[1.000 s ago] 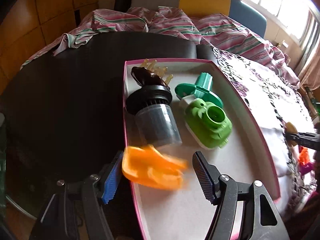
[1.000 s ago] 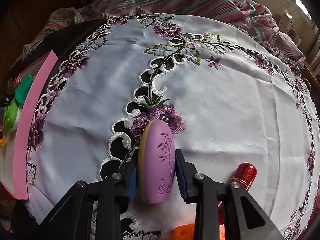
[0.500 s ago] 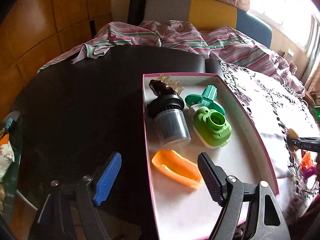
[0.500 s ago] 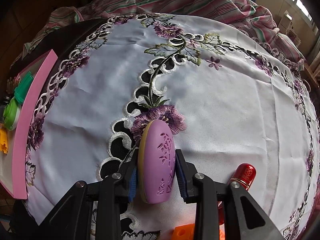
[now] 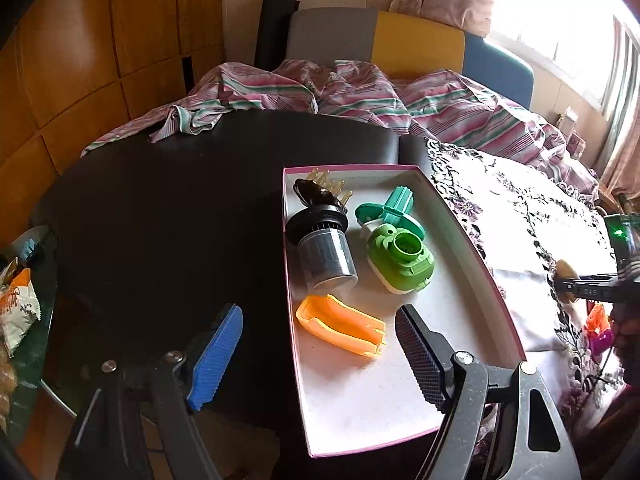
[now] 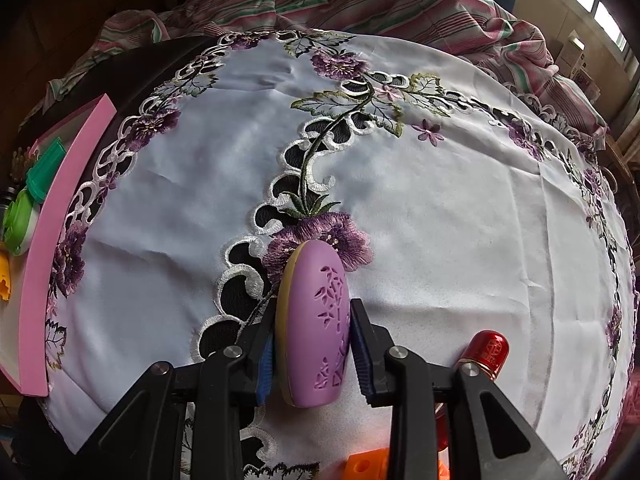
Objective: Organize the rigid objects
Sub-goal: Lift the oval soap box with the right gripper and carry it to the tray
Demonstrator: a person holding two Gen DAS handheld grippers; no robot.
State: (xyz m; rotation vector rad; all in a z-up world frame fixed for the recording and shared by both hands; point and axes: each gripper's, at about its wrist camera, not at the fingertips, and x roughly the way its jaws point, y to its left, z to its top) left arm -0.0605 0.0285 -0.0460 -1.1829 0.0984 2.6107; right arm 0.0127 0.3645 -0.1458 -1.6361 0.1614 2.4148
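Sorting loose rigid items into pink-rimmed tray [image 5: 472,248]; drop-off step done on left, pickup in hand on right. Left gripper [image 5: 320,356] released, fingers spread and empty, just opened wider, nothing between them, above tray's near end. Orange piece [image 5: 340,324] lying in tray beyond fingers, dark cylinder [image 5: 326,254] and green toy [image 5: 400,260] farther. Right gripper [image 6: 312,344] clenched on purple oval case [image 6: 316,320] over embroidered cloth [image 6: 440,200]. Next likely: carrying case left, over tray wall, into bare near floor.

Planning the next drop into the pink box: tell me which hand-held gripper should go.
Right. The right hand-held gripper already clamps the purple oval case; the left hand-held gripper is open and empty over the pink box.
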